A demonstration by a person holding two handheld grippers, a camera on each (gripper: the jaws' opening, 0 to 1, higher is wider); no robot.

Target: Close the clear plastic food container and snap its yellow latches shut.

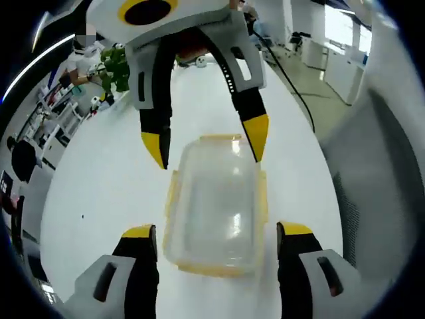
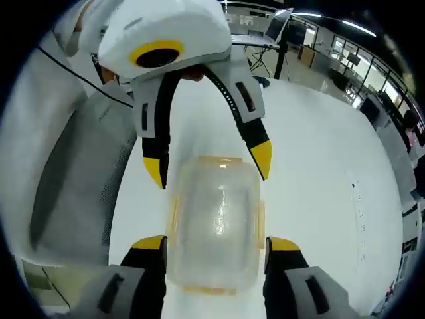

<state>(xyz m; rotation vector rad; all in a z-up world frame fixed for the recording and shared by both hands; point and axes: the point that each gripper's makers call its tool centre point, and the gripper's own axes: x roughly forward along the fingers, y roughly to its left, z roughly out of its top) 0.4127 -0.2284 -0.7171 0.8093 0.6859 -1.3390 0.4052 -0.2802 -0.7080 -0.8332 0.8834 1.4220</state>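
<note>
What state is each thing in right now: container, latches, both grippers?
clear plastic food container: lid on, flat on the white table.
yellow latches: at the lid edges; whether they are snapped shut cannot be told.
left gripper: open, jaws either side of the container's near end.
right gripper: open, jaws either side of the opposite end.

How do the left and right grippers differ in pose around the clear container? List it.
The left gripper flanks one short end of the container; the right gripper flanks the opposite end. The left gripper points toward the right gripper, which points back, so they face each other. Shared: both open, yellow-tipped, jaws either side of the container.
</note>
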